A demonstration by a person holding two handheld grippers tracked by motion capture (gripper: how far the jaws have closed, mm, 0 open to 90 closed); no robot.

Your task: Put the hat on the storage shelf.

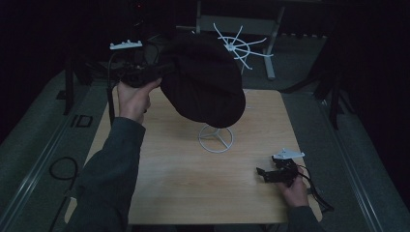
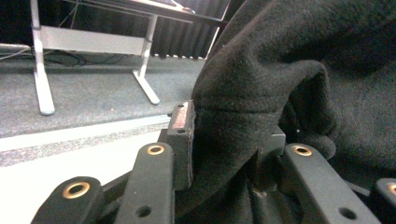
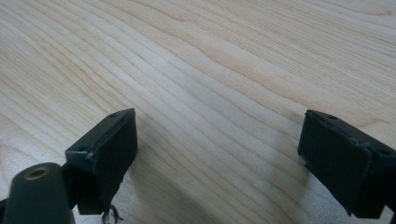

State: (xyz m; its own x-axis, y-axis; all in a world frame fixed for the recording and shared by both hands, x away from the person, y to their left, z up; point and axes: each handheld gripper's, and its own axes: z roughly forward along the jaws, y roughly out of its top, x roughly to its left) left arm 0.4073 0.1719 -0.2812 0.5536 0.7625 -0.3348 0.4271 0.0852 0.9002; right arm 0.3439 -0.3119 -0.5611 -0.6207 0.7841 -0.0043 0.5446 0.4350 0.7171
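Observation:
A black fabric hat (image 1: pixel 203 87) hangs over a white wire stand whose ring base (image 1: pixel 215 138) rests on the wooden table (image 1: pixel 183 193). My left gripper (image 1: pixel 162 72) is raised at the hat's left edge. In the left gripper view a thick fold of the hat (image 2: pixel 280 70) fills the gap of my left gripper (image 2: pixel 231 135), and the fabric lies against both pads (image 2: pixel 183 135). My right gripper (image 1: pixel 263 174) rests low near the table's front right corner. In the right gripper view its jaws (image 3: pixel 217 140) stand wide apart over bare wood.
A white spoked wire frame (image 1: pixel 239 47) sticks up behind the hat. A white-legged table frame (image 2: pixel 42 70) stands on the grey carpet beyond the table. A cable loop (image 1: pixel 63 169) lies on the floor at the left.

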